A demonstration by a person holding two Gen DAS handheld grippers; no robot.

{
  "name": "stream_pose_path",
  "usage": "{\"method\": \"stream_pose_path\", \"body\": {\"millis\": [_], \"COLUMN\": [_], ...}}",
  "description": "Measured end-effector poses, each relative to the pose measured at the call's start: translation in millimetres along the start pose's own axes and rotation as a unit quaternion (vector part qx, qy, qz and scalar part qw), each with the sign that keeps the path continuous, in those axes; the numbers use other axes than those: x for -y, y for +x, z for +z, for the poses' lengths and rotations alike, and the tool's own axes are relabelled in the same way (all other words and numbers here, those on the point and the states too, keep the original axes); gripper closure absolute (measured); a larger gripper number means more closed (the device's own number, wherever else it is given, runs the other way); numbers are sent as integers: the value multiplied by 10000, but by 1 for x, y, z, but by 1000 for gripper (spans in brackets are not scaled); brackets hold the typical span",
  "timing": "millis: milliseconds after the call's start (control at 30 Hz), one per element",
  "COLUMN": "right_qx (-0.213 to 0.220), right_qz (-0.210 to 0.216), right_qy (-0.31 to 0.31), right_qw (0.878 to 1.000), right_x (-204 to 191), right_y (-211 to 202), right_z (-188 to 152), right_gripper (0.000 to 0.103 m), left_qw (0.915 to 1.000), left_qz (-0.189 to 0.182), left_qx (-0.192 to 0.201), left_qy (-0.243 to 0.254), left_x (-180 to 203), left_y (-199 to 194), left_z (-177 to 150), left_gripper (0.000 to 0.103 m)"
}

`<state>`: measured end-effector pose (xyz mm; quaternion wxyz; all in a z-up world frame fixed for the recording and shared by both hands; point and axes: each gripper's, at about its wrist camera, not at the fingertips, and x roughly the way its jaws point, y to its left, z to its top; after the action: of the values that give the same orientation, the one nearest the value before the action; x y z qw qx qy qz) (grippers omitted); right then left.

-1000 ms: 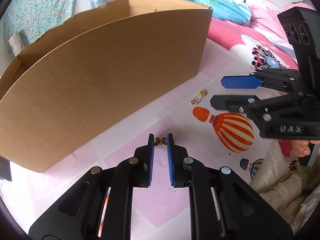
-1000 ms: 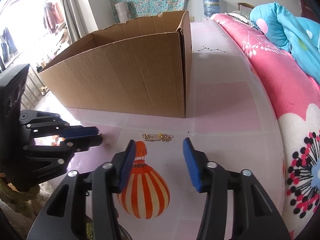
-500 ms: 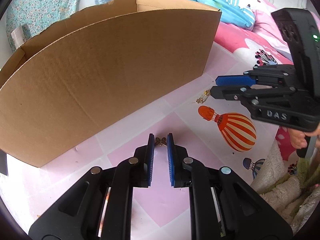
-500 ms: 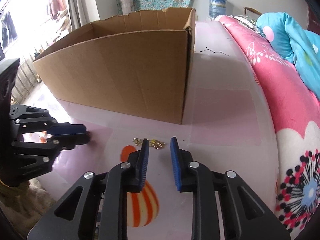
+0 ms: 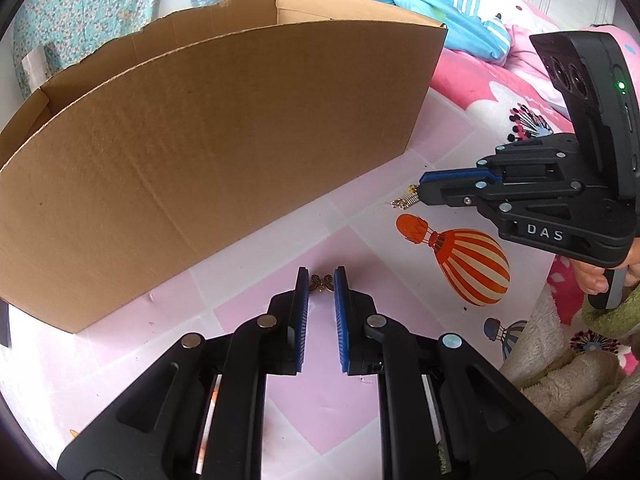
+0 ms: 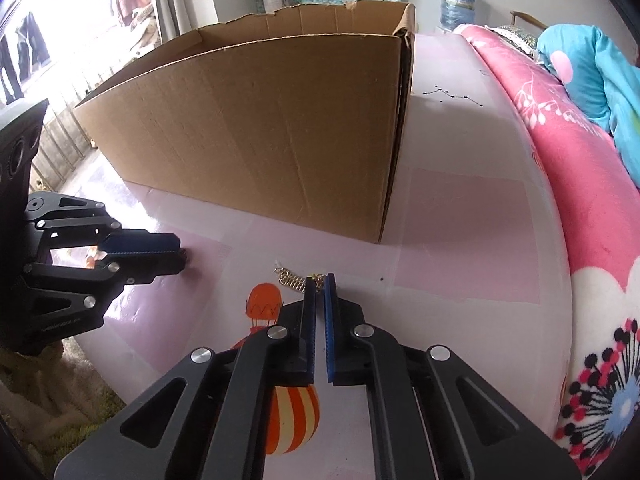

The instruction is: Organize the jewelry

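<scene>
My left gripper [image 5: 321, 276] is shut on a small bronze butterfly charm [image 5: 322, 282], held at its fingertips just above the pink table. It also shows in the right wrist view [image 6: 178, 250]. My right gripper [image 6: 319, 280] is shut on a gold chain piece [image 6: 294, 279] lying on the table; the chain's coiled end sticks out to the left. In the left wrist view the right gripper [image 5: 422, 190] pinches the same gold chain [image 5: 406, 200]. A big open cardboard box [image 5: 208, 148] stands right behind both.
The table cover [image 5: 320, 400] is pink and white with an orange striped balloon print [image 5: 468, 264]. A pink floral blanket [image 6: 592, 184] and blue bedding [image 5: 432, 4] lie to the right. A fluffy cloth [image 5: 568, 384] hangs at the table's near edge.
My right gripper moved forward to the gold chain and closed its fingers on it. My left gripper kept its hold on the butterfly charm and shifted only slightly.
</scene>
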<state>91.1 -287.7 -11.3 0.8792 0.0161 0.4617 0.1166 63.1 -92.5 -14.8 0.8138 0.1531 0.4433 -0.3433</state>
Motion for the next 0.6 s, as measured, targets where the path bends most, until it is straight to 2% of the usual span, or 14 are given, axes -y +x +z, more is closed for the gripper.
{"method": "stream_pose_path", "body": {"millis": [333, 400, 467, 600], "right_qx": [199, 149, 175, 154], "right_qz": [-14, 40, -14, -157], "right_qy": [310, 360, 362, 261], "right_qw": [9993, 9992, 9992, 9994], "right_x": [9, 10, 9, 5], "right_y": [-15, -12, -10, -1], "right_z": [0, 2, 4, 7], "right_gripper": [99, 95, 85, 83], "left_qw": [10000, 10000, 10000, 10000], "left_qz": [31, 31, 34, 33], "left_qx": [2, 3, 0, 8], "left_qy": [40, 37, 32, 47], "left_x": [1, 2, 2, 1], "left_y": [0, 0, 0, 0], "left_z": [1, 1, 1, 1], "left_gripper": [91, 91, 91, 91]}}
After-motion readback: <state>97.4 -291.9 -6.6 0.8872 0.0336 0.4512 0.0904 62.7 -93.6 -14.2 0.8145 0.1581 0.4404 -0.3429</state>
